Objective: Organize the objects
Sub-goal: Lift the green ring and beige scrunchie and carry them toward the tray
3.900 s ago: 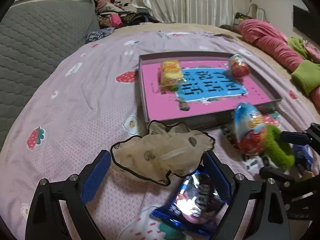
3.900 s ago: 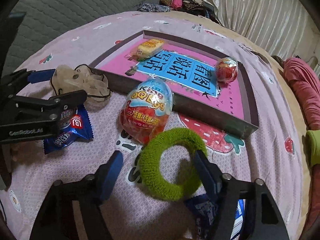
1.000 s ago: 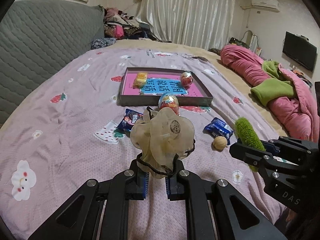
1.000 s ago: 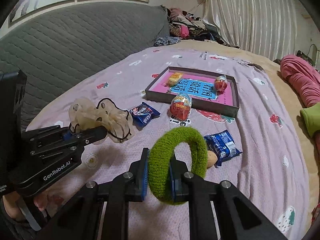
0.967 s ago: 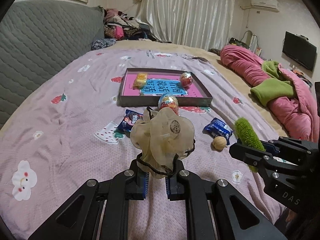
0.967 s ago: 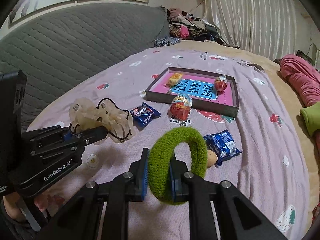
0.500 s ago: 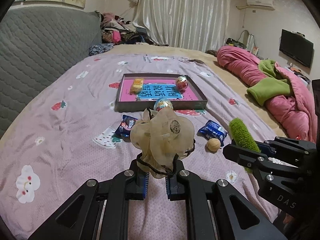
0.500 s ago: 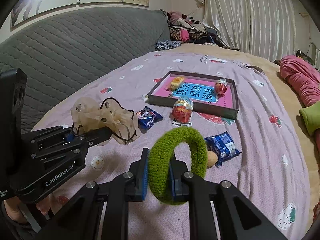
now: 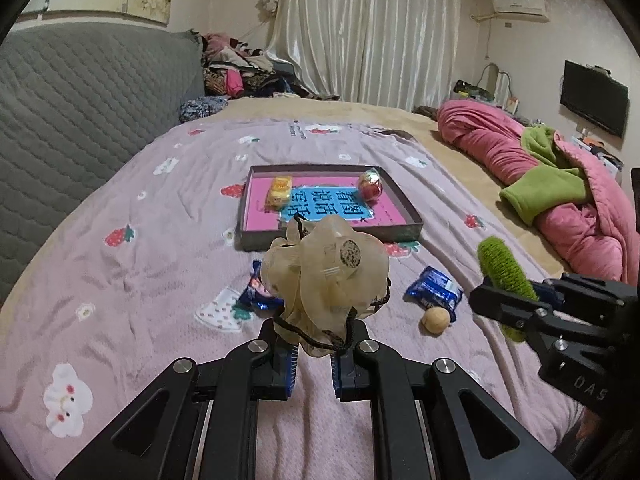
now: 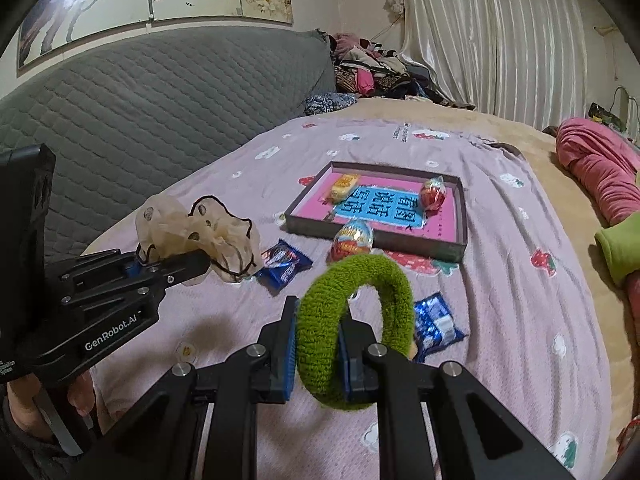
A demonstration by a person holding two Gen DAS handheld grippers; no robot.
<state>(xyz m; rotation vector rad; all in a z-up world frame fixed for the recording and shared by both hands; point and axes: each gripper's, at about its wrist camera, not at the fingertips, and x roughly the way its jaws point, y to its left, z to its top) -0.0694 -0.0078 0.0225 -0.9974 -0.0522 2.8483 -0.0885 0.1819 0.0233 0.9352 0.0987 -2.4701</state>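
Left claw (image 9: 313,354) clamped on beige scrunchie (image 9: 326,280), held above the bedspread; right claw (image 10: 318,350) clamped on green scrunchie (image 10: 356,328). Mid-carry, apparently. Box (image 9: 400,204) well ahead of both claws; next, carrying forward over it, then releasing inside.
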